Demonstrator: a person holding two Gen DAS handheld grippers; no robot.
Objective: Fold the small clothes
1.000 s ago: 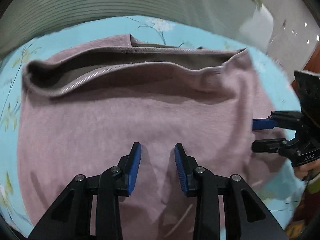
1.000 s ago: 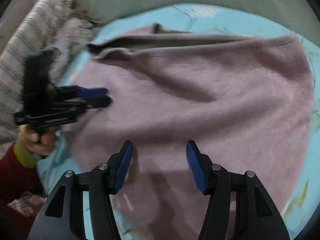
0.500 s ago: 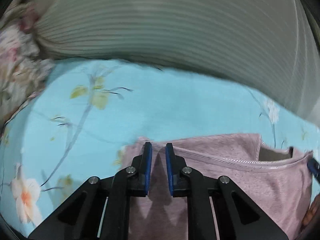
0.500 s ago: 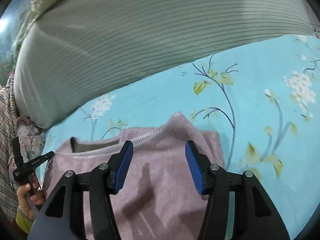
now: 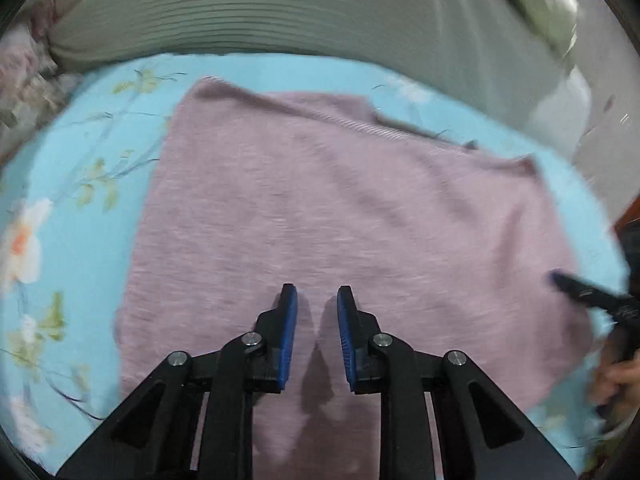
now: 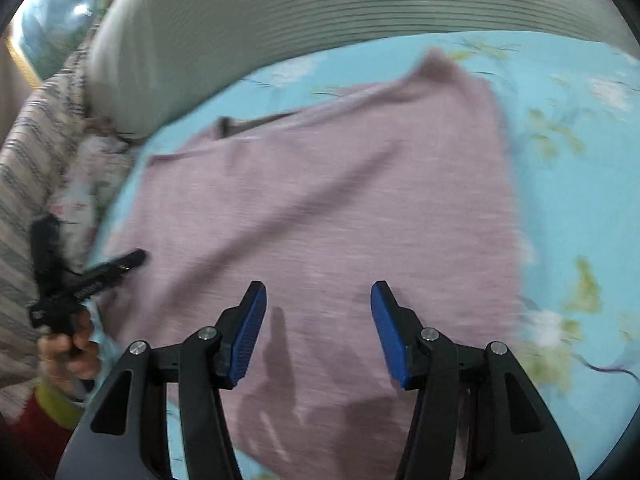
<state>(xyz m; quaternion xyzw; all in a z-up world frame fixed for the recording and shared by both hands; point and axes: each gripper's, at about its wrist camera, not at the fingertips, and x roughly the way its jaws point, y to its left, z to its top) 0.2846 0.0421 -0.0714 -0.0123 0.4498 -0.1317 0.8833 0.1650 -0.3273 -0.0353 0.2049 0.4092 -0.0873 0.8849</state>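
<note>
A mauve knit garment (image 5: pixel 340 208) lies spread flat on the light blue floral sheet (image 5: pixel 80 168), its ribbed neck edge at the far side. It also fills the right wrist view (image 6: pixel 320 216). My left gripper (image 5: pixel 316 304) is open and empty, hovering over the garment's near part. My right gripper (image 6: pixel 318 300) is open wide and empty over the garment's near middle. The right gripper shows at the right edge of the left wrist view (image 5: pixel 588 292). The left gripper shows at the left of the right wrist view (image 6: pixel 88 284).
A grey-green ribbed pillow (image 5: pixel 280 12) lies along the far side of the sheet (image 6: pixel 580 160) and also shows in the right wrist view (image 6: pixel 320 12). Striped and floral bedding (image 6: pixel 36 152) is piled at the left in the right wrist view.
Both grippers drew back from the garment's far neck edge to over its near part. The left jaws opened wider. The garment now lies flat, its neck opening closed up.
</note>
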